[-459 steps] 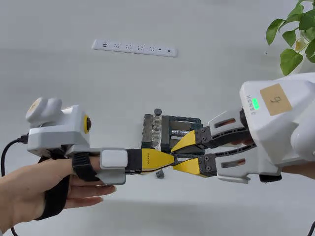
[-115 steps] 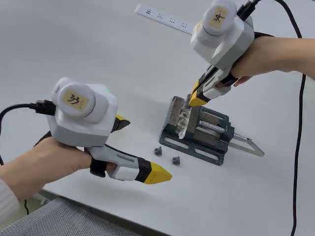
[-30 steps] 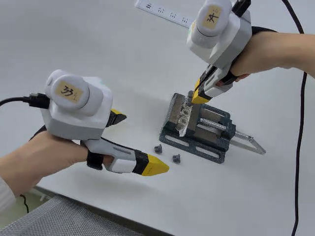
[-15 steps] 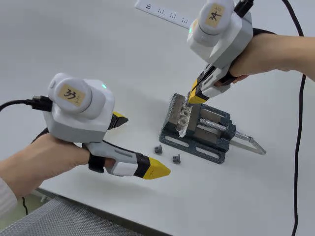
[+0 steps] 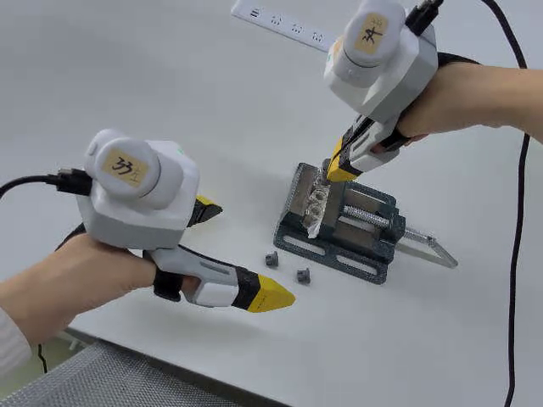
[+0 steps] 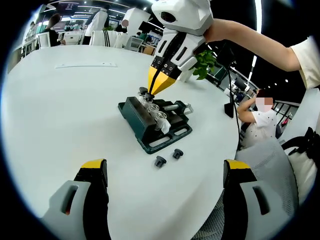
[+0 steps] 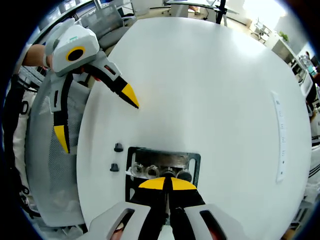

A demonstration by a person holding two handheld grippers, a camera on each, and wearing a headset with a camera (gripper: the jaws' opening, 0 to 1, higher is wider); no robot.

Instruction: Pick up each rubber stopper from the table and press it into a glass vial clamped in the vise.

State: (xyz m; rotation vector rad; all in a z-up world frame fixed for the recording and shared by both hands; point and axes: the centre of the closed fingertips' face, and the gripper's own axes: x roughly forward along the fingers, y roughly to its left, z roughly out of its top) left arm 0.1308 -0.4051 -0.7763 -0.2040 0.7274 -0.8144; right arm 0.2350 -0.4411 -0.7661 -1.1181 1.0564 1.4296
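Note:
A dark green vise [image 5: 373, 246] clamps a row of several glass vials [image 5: 318, 203]. My right gripper [image 5: 330, 175] is shut, its yellow tips right at the far end of the row, by a vial that bears a dark stopper [image 6: 143, 91]. From the right gripper view the tips [image 7: 167, 183] cover the middle of the row [image 7: 151, 172]. Two grey rubber stoppers [image 5: 271, 259] [image 5: 303, 274] lie on the table in front of the vise. My left gripper [image 5: 239, 253] hangs wide open near the table's front edge, short of those stoppers [image 6: 160, 161] [image 6: 177, 153].
A white power strip [image 5: 280, 24] lies at the far side of the white table [image 5: 212, 102]. The vise handle [image 5: 428, 246] sticks out to the right. A black cable [image 5: 513, 254] trails down the right. A mesh chair [image 5: 110, 381] stands below the table's front edge.
My right gripper's shut tips have sunk a little at the far vial. The left gripper has drifted slightly and stays open. Both loose stoppers lie where they were.

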